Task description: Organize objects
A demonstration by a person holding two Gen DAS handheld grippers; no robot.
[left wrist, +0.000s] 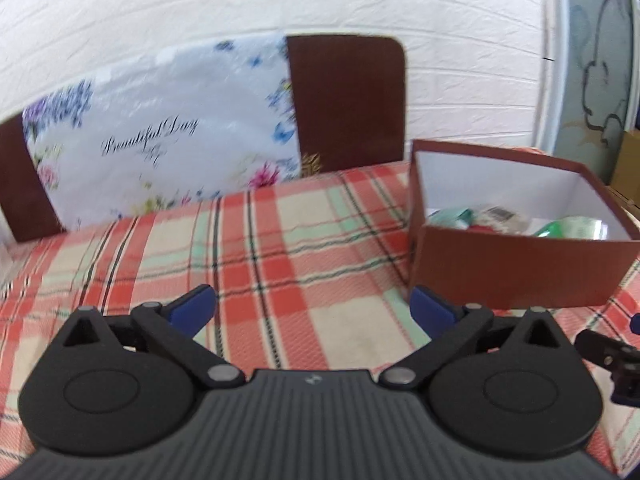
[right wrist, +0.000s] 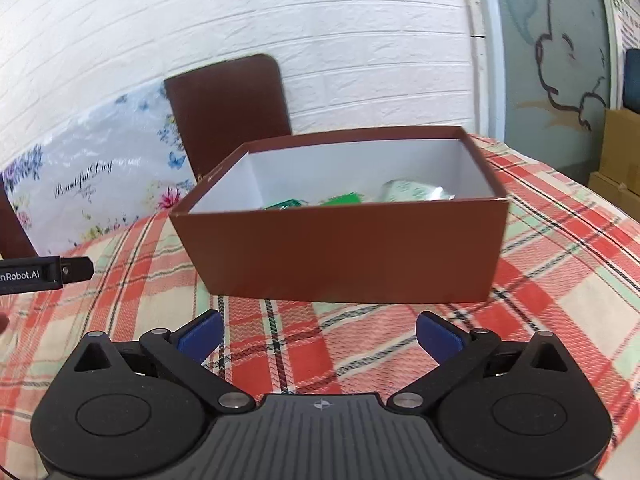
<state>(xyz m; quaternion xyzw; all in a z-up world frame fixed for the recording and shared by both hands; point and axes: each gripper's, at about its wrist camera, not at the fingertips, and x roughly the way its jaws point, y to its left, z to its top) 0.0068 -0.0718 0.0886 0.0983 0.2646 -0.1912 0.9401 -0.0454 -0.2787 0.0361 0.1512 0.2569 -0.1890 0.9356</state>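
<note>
A brown open box [right wrist: 348,248] with white inner walls stands on the plaid tablecloth [right wrist: 560,280]. Several green and white packets [right wrist: 412,192] lie inside it, partly hidden by the front wall. In the left wrist view the box [left wrist: 516,268] is at the right, with packets [left wrist: 496,220] inside. My left gripper [left wrist: 314,306] is open and empty over the cloth, left of the box. My right gripper [right wrist: 318,334] is open and empty just in front of the box. Part of the left gripper [right wrist: 44,274] shows at the left edge of the right wrist view.
A brown chair back [left wrist: 348,100] stands behind the table by a white brick wall. A floral plastic bag [left wrist: 160,132] printed "Beautiful Day" hangs beside it. Cardboard cartons [right wrist: 620,152] stand at the far right. The right gripper's tip [left wrist: 612,356] shows at the left wrist view's right edge.
</note>
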